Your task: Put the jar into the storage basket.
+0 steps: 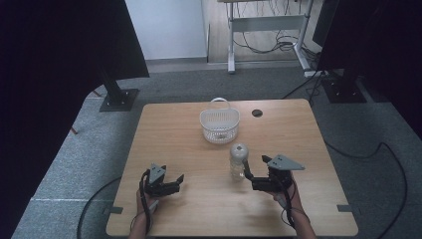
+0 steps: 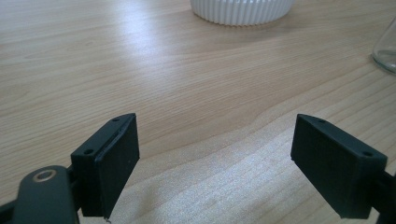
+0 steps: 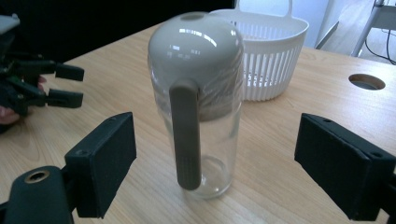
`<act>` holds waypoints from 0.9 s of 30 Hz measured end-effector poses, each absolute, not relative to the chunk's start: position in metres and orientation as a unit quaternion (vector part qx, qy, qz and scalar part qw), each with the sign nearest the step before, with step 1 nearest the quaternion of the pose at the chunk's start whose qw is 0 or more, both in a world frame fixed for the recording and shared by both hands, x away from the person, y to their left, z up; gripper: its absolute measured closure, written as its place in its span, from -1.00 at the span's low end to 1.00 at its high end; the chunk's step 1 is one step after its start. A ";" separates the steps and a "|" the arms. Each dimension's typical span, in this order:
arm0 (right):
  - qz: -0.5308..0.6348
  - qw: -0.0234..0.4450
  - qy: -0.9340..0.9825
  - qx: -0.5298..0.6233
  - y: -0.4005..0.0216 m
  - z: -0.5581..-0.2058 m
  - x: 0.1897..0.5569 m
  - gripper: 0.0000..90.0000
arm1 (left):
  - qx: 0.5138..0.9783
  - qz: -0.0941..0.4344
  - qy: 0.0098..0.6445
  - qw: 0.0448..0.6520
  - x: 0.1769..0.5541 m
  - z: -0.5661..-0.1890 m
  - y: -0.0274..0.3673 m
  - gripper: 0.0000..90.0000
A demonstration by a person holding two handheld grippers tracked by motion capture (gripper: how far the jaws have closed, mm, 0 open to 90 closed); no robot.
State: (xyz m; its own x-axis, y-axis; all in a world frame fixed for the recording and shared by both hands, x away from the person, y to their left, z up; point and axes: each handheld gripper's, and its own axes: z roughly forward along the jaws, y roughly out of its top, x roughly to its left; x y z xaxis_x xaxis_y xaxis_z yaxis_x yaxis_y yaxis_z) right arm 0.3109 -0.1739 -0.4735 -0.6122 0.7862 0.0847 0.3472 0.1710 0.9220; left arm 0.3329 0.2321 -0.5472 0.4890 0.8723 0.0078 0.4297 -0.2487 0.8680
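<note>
A clear glass jar (image 1: 238, 162) with a pale domed lid and a grey side lever stands upright near the table's middle right. In the right gripper view the jar (image 3: 201, 112) stands just ahead of my right gripper (image 3: 229, 168), whose jaws are wide apart on either side without touching it. In the high view my right gripper (image 1: 255, 167) sits just right of the jar. My left gripper (image 1: 179, 181) rests low over the front left of the table, open, with bare wood between its jaws (image 2: 229, 163).
A white slatted basket (image 1: 219, 124) with a handle stands behind the jar, mid-table. A round cable hole (image 1: 257, 113) lies at the far right of the wooden table (image 1: 169, 134). Black stands and a desk frame are on the floor beyond.
</note>
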 end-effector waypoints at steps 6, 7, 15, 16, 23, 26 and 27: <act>0.511 0.206 0.740 0.385 -0.164 -0.475 0.315 -0.75 | 0.747 0.256 0.436 0.432 0.333 -0.547 0.232 -0.66; 0.508 0.205 0.743 0.384 -0.162 -0.475 0.315 -0.75 | 0.747 0.257 0.436 0.432 0.333 -0.547 0.232 -0.66; 0.495 0.206 0.749 0.390 -0.148 -0.473 0.324 -0.75 | 0.746 0.255 0.436 0.433 0.333 -0.547 0.233 -0.66; 0.493 0.204 0.750 0.391 -0.146 -0.473 0.325 -0.76 | 0.746 0.255 0.436 0.434 0.333 -0.547 0.233 -0.66; 0.485 0.200 0.756 0.392 -0.136 -0.474 0.335 -0.77 | 0.747 0.256 0.436 0.432 0.333 -0.547 0.232 -0.66; 0.481 0.201 0.756 0.395 -0.131 -0.475 0.340 -0.74 | 0.747 0.257 0.435 0.431 0.333 -0.547 0.232 -0.66; 0.480 0.201 0.756 0.396 -0.130 -0.476 0.341 -0.73 | 0.748 0.257 0.435 0.431 0.333 -0.547 0.232 -0.66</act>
State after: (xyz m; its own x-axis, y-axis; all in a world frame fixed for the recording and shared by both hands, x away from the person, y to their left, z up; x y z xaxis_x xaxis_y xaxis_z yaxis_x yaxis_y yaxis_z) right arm 0.3413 -0.1297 -0.4755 -0.6045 0.7930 0.0758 0.4063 0.2251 0.8856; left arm 0.3328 0.2320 -0.5472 0.4899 0.8718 0.0094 0.4285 -0.2502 0.8682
